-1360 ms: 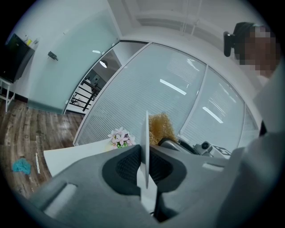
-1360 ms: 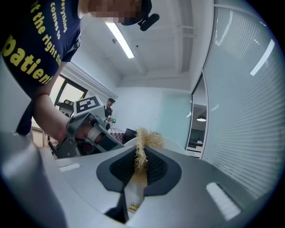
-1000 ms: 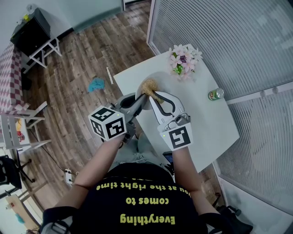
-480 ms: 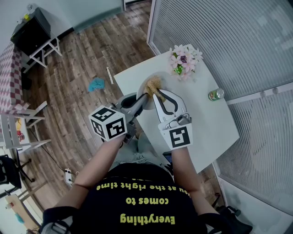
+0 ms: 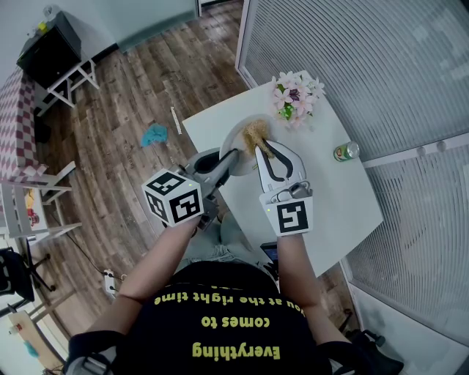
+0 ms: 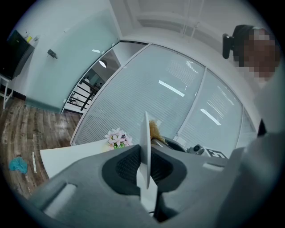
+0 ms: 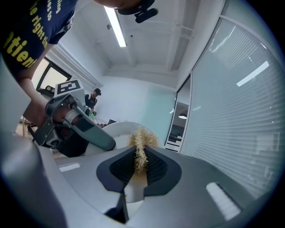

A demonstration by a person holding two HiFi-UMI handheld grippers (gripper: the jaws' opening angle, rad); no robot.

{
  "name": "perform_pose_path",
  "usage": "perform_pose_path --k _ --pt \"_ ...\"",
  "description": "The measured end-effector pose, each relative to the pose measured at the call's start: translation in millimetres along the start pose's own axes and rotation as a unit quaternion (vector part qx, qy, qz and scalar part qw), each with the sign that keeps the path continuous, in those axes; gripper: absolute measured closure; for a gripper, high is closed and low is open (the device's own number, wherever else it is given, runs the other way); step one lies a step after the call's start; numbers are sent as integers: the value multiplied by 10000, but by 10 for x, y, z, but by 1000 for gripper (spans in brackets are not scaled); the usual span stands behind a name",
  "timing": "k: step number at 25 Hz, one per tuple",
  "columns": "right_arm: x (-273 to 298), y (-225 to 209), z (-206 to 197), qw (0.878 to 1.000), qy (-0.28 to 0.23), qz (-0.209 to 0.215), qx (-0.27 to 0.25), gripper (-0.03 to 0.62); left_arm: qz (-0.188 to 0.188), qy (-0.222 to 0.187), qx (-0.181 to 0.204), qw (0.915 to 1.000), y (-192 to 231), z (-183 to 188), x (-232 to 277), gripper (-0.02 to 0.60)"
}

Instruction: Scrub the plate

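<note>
Over table (image 5: 346,206) — left claw (image 5: 234,155): plate (image 5: 236,138); right claw (image 5: 261,143): scrubber (image 5: 255,131) against plate

Room with a plank floor (image 5: 139,80) and glass partitions (image 5: 381,58)
The brown wood floor runs under a white tabletop (image 5: 344,205) set beside the ribbed, frosted partitions. A black cabinet (image 5: 47,47) on a white stand (image 5: 71,82) sits by a pale green wall (image 5: 146,18). A blue rag (image 5: 154,135) lies on the planks, and a strip light (image 7: 115,24) glows overhead.
</note>
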State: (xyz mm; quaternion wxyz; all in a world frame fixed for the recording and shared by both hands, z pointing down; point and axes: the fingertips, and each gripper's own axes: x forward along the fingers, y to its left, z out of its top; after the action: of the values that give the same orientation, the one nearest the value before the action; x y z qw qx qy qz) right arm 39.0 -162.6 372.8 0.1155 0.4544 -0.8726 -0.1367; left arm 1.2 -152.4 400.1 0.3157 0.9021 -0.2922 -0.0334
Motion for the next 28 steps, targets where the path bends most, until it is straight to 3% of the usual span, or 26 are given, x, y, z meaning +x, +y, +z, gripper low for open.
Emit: perform_pose_path --k 23,28 --pt "-140 -394 -212 9974 264 -614 268 562 -76 33 172 9998 -58 37 -11 557" --pt "-127 -338 -187 9987 204 -431 188 562 -61 24 186 9998 -53 38 -5 557"
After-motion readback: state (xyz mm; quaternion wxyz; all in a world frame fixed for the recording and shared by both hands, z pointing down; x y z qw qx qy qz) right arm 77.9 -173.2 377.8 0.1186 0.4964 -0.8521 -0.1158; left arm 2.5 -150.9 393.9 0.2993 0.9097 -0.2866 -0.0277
